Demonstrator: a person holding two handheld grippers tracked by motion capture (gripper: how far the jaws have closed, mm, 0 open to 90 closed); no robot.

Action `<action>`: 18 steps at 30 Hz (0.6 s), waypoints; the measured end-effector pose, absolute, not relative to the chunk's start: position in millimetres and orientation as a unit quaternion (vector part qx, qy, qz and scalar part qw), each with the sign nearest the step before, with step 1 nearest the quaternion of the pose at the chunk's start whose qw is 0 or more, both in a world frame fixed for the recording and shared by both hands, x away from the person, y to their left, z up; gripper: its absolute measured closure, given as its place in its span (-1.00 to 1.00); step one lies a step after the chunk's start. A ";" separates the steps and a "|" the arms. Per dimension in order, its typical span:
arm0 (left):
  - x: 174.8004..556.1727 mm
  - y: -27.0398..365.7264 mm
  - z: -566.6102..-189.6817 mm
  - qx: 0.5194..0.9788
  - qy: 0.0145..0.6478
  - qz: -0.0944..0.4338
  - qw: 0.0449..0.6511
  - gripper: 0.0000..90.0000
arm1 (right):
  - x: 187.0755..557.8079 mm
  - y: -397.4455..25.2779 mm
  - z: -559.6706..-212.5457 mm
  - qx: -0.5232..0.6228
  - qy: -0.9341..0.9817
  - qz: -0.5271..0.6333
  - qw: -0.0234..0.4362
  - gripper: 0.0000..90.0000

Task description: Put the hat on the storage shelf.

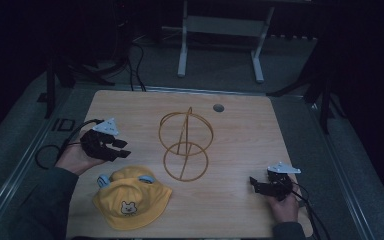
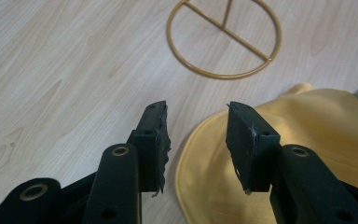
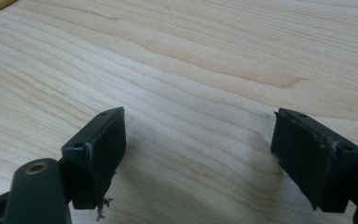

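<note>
Now left gripper (image 1: 122,148) agape above yellow hat (image 1: 130,197), right gripper (image 1: 254,184) spread low over table (image 1: 240,130)

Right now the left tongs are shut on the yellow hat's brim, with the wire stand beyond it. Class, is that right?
No. The left tongs are open, poised just above the yellow hat brim, gripping nothing, as the left gripper view shows. The wire stand does lie beyond.
</note>
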State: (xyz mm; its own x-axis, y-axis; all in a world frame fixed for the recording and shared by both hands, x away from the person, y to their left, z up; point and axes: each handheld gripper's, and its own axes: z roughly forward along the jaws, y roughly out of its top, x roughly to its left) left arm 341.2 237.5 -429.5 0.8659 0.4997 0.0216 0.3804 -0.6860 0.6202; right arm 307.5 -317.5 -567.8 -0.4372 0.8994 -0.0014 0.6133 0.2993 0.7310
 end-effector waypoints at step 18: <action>321.4 235.8 -414.0 0.918 0.206 0.059 0.334 0.29 | 307.5 -317.5 -567.8 0.486 0.778 0.337 0.212 -0.60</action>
